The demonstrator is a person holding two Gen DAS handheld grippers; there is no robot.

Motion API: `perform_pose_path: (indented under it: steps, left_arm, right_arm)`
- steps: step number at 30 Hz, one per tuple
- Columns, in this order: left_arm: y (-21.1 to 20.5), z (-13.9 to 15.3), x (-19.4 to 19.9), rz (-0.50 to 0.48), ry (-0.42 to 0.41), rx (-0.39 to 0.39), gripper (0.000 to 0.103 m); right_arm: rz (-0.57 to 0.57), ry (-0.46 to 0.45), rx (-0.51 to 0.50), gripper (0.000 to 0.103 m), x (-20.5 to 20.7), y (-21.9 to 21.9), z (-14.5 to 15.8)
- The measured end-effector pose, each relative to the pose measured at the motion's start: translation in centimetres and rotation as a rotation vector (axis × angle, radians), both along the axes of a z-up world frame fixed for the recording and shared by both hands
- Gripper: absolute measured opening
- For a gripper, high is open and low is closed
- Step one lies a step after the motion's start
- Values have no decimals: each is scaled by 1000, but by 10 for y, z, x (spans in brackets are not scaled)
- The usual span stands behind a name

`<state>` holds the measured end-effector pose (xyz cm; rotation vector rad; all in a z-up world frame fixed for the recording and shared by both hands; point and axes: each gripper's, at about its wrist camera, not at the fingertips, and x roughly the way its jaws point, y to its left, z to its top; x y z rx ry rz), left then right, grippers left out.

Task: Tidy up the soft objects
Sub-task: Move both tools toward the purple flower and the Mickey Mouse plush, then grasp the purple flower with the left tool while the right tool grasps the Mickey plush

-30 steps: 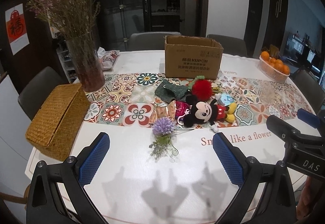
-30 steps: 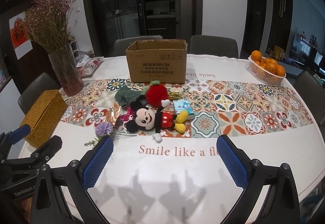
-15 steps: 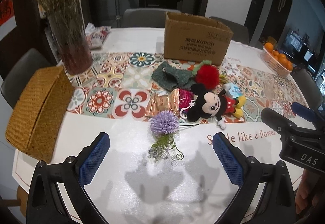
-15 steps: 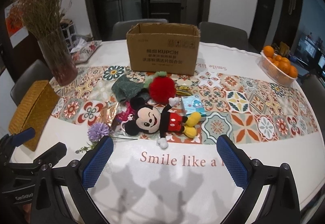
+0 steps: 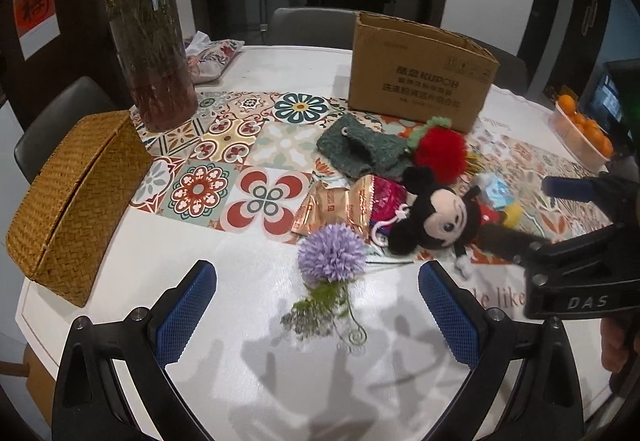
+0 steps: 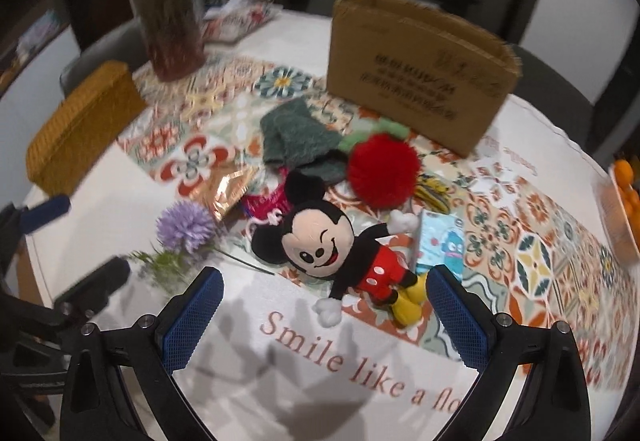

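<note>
Centrally, a Mickey plush [image 6: 320, 241] lies on its back at the near edge of the tiled runner [image 5: 224, 153], head toward the left, yellow shoes toward the right hand-held gripper [image 6: 320, 317]; stuffed fabric, black ears, red shorts, likely to give under a squeeze.

- Red pom-pom [image 6: 382, 175]: fluffy ball with a green frill, touching the plush's upper side.
- Green knit piece [image 6: 296, 139]: folded, fuzzy, just behind the plush's head.
- Purple artificial flower [image 5: 331, 253]: round ruffled head on a thin stem with small greenery, lying on bare white desk [image 5: 248, 373], directly ahead of the left hand-held gripper [image 5: 316, 305].
- Foil packet [image 5: 336, 207]: coppery, crinkled, beside a magenta pouch partly hidden by the plush.
- Small blue printed pack [image 6: 440, 241]: flat, by the plush's raised arm.
- Cardboard box [image 5: 420, 77]: open top, upright behind the pile, probably the collecting place.
- Woven basket [image 5: 76, 201]: lidded, straw-coloured, at the left desk edge, well apart from the pile.
- Glass vase [image 5: 154, 77]: dried stems, behind the basket.
- Oranges basket [image 5: 580, 129]: far right.

Both hand-held grippers hover above the desk with fingers spread wide and holding nothing, the right aimed at the plush, the left at the flower; seemingly a first pick is being lined up, nothing yet sorted.
</note>
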<state>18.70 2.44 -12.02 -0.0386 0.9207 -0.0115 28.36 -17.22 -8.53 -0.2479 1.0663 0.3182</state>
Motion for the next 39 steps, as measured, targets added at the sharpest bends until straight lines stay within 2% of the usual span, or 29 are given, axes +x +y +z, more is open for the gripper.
perform_pose_path:
  steps: [7,14,20,23,28,30,35,39]
  left_arm:
    - [-2,-25,20,40,71,-27,103]
    - [-3,-47,40,60,125,-52,102]
    - [-2,-68,55,71,182,-86,91]
    - [-2,-76,60,70,209,-114,81]
    - [-3,-85,65,59,242,-153,62]
    - [-4,-88,66,49,257,-165,56]
    - [-3,-88,64,36,263,-207,51]
    - [-4,-83,61,20,257,-198,48]
  right_arm:
    - [74,167,-46,102,32,2,-36]
    - [140,237,-103,102,48,7,-61]
    - [174,206,-121,99,55,14,-71]
    - [166,222,-105,97,60,16,-78]
    - [164,186,-100,93,62,15,-80]
    - [150,171,-102,86,62,13,-80]
    - [111,151,-68,79,59,11,-78]
    - [65,153,-2,75,50,4,-75]
